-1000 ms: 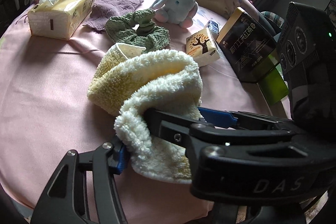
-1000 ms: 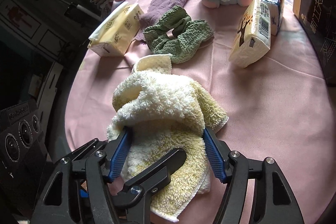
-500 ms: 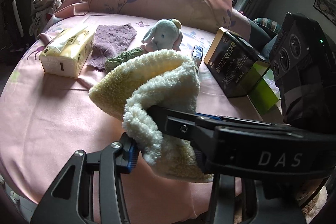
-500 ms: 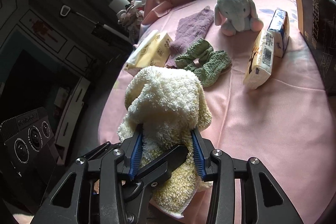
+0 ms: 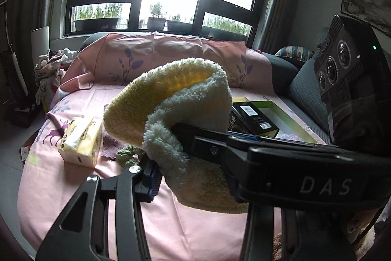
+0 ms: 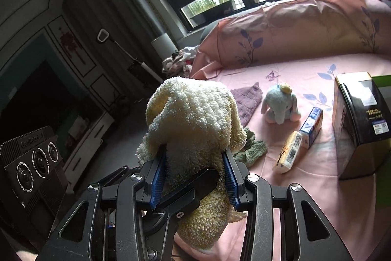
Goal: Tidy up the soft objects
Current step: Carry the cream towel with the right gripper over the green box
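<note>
A fluffy yellow towel [image 5: 176, 99] hangs bunched in the air above the pink bed [image 5: 61, 187], held from both sides. My left gripper [image 5: 193, 177] is shut on its lower folds, blue pads pressed into the pile. My right gripper [image 6: 194, 175] is also shut on the yellow towel [image 6: 193, 119], and one black finger of the left gripper crosses between its pads. In the left wrist view the right gripper's arm lies across the towel from the right. On the bed lie a purple cloth [image 6: 245, 102], a crumpled green cloth [image 6: 251, 151] and a blue elephant plush [image 6: 279, 104].
A yellow tissue pack [image 5: 81, 141] lies at the bed's left. Two small tissue packs [image 6: 289, 153] and a black box [image 6: 359, 121] sit at the right. A long pink pillow [image 5: 171, 53] lines the far side under the window. Clothes are heaped at the far left [image 5: 48, 65].
Both grippers have risen and tilted up, lifting the yellow towel off the bed. Their jaws have squeezed tighter on it. The other objects have not moved.
</note>
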Tool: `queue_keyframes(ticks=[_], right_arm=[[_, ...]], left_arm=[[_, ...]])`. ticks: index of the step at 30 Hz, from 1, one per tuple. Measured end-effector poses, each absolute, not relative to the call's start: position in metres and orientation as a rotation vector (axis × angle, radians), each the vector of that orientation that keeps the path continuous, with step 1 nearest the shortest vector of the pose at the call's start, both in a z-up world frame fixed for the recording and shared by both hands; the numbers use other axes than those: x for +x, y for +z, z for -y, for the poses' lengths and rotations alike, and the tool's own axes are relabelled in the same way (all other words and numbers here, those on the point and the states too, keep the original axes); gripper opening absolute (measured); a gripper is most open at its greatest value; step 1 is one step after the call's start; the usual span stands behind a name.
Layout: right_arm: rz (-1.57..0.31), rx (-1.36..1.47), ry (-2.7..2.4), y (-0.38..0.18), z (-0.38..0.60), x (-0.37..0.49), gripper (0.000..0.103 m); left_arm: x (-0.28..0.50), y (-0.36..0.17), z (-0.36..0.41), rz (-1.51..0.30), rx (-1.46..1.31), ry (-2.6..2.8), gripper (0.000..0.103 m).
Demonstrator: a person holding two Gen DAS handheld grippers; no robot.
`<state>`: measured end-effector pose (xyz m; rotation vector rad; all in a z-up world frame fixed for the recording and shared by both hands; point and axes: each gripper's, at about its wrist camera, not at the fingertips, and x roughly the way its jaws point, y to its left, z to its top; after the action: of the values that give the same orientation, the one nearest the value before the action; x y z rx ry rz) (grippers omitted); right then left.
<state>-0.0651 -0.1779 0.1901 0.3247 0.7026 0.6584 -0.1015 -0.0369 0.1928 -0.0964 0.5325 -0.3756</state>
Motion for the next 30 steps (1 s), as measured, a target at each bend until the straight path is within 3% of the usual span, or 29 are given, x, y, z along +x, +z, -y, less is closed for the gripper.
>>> queue_keyframes(ticks=[6,30], right_arm=[[-0.601,0.284,0.684,0.218,0.186,-0.069,0.045],[-0.479,0.399,0.515,0.208,0.282,-0.079,0.045]], left_arm=[[-0.107,0.216,0.048,-0.444,-0.069,-0.352,0.043],[-0.094,0.211,0.138,-0.403,0.037,-0.49,0.043]])
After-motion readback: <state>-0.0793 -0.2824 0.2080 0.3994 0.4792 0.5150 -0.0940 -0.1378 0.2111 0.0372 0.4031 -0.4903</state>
